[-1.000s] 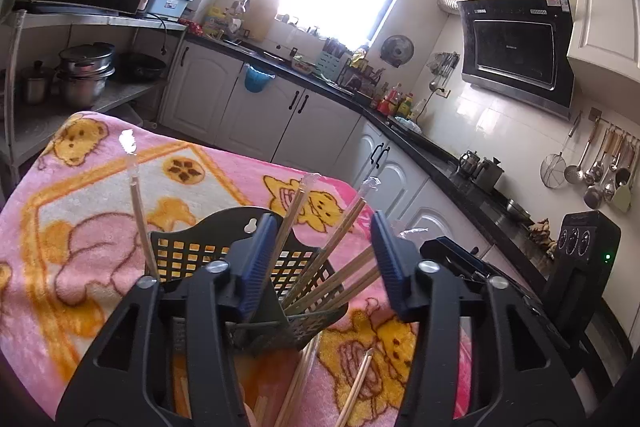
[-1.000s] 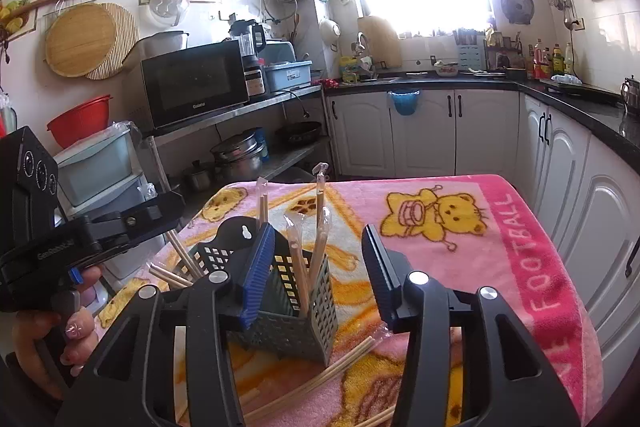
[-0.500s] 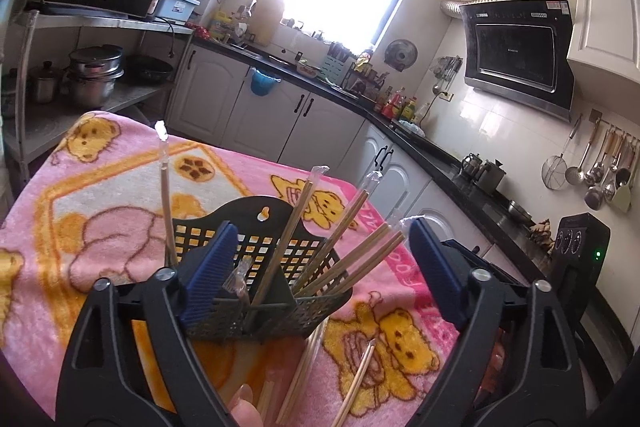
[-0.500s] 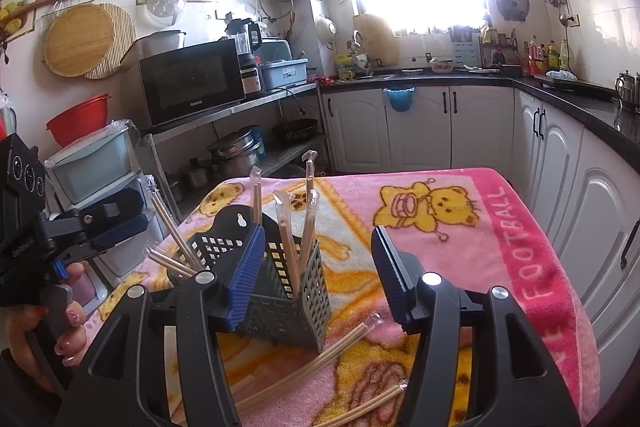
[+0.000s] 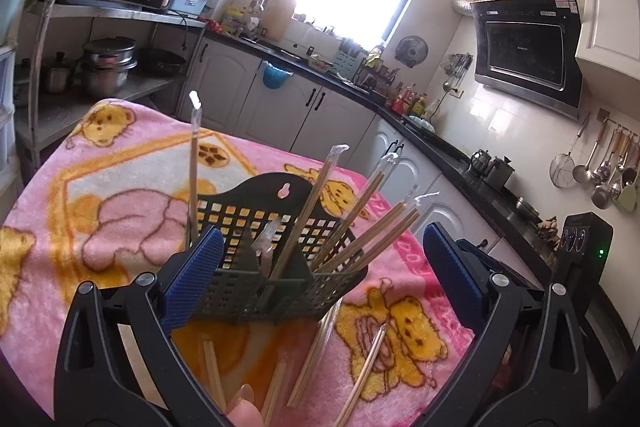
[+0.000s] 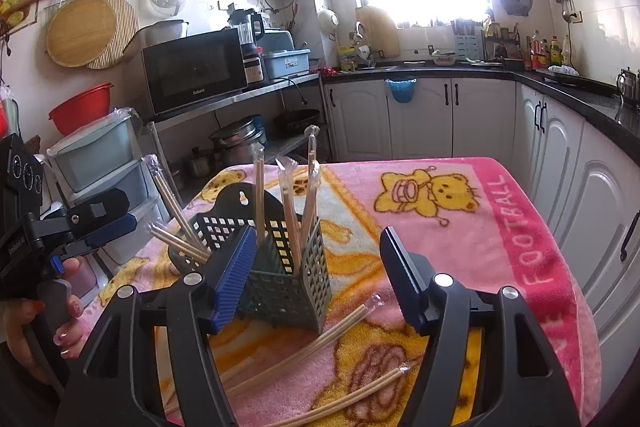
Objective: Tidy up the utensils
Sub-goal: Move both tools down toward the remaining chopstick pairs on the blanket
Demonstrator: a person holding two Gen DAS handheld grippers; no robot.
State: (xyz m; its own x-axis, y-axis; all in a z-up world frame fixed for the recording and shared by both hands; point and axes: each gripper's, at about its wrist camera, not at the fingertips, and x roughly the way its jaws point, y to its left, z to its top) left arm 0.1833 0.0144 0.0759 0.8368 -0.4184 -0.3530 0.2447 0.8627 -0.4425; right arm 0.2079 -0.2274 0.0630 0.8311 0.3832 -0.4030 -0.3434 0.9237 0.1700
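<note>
A dark grey mesh utensil basket [image 5: 260, 215] [image 6: 288, 291] stands on the pink blanket [image 5: 100, 187] [image 6: 460, 247]. Several plastic-sleeved chopsticks [image 5: 316, 203] [image 6: 260, 195] stand in it, some leaning out. More sleeved chopsticks [image 5: 360, 375] [image 6: 304, 347] lie loose on the blanket in front. My left gripper [image 5: 320, 239] is low before the basket, its jaws opening wide, neither pad pressing on anything. My right gripper [image 6: 318, 233] faces the basket's corner with its jaws opening. Its left pad is close beside the basket wall and its right pad stands clear.
The left gripper [image 6: 120, 213], held by a hand [image 6: 60, 315], shows at the left of the right wrist view. A shelf with a microwave [image 6: 196, 75] and pots stands behind the table. White cabinets [image 6: 420, 119] run along the far and right walls.
Both grippers' jaws have spread wider. The left jaws, earlier close around chopsticks over the basket, now stand far apart. The basket has stayed in place.
</note>
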